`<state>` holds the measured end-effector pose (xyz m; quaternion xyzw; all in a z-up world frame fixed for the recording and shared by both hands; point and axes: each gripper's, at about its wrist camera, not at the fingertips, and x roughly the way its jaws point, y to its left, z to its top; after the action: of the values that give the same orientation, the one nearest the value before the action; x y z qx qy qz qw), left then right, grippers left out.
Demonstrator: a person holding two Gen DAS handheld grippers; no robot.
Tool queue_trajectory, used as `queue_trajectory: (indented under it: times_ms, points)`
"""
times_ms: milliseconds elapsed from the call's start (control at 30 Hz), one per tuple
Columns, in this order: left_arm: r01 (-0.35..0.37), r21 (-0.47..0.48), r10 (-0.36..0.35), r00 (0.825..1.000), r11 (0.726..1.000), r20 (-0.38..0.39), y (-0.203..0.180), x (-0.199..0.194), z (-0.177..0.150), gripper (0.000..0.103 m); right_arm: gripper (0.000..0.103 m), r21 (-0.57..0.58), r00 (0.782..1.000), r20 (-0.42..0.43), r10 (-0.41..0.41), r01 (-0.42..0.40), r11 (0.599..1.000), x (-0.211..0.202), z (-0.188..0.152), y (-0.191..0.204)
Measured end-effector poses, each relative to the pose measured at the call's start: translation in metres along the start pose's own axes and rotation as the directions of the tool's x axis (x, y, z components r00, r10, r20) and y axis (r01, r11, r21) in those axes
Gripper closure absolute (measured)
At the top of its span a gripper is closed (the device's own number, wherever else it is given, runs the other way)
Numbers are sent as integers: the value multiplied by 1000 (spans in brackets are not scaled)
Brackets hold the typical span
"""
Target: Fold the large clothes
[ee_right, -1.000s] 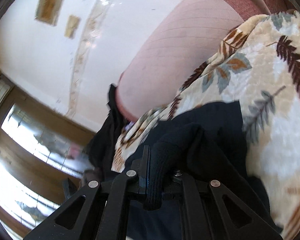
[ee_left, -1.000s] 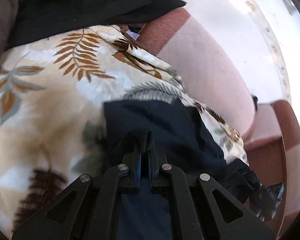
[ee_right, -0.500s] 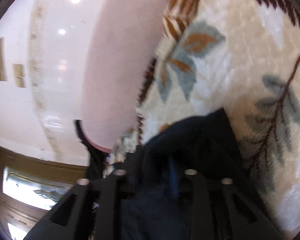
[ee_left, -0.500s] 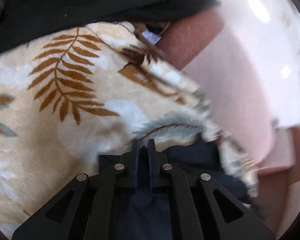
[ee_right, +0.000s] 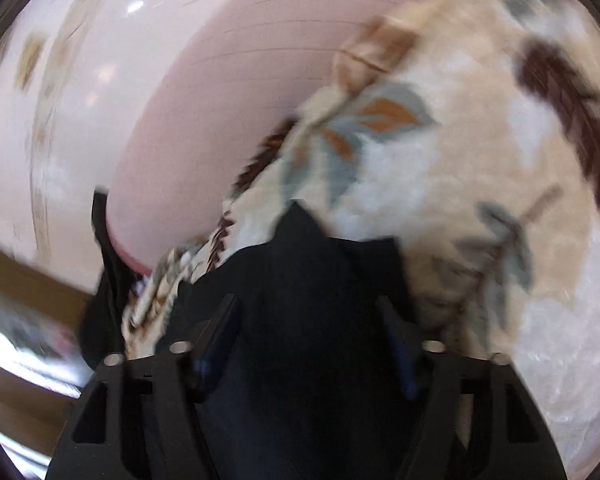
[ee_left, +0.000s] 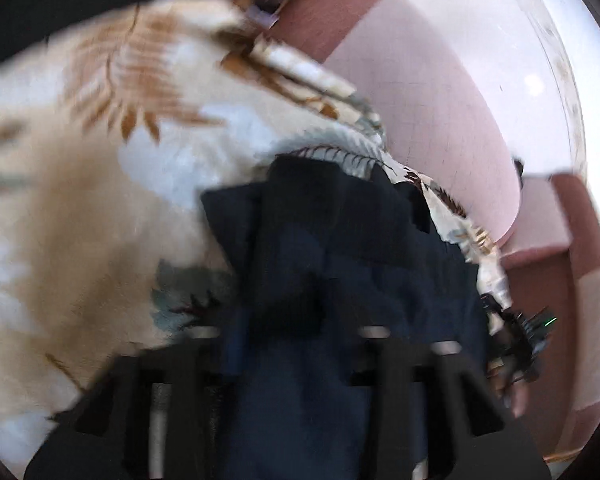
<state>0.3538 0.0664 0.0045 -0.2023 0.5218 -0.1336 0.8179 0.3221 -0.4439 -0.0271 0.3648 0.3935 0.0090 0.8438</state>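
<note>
On the leaf-print blanket (ee_left: 100, 184) lies one navy garment (ee_left: 340, 248); the left tool (ee_left: 292, 344) and right tool (ee_right: 308, 320) both stand spread wide, cloth draped between their fingers. No writing legible.

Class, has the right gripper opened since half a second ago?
Yes. The right gripper now has its fingers spread wide, with the dark garment between them over the leaf-print blanket.

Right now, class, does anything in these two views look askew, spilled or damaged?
Nothing looks damaged or spilled. The dark navy garment lies bunched rather than flat on the leaf-print blanket, between the spread fingers of the left gripper and the right gripper. Both views are motion-blurred, so fine detail is unclear.
</note>
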Motion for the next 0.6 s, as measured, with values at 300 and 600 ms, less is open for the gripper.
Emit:
queue_trajectory:
  times_ms: [300, 600]
  points:
    - [-161, 13, 158, 976, 987, 150, -19, -5, 20, 102, 102, -119, 967, 232, 102, -76, 990, -51, 21, 30]
    - [-299, 14, 296, 949, 954, 108, -9, 30, 15, 99, 93, 101, 995, 8, -96, 95, 990, 27, 19, -27]
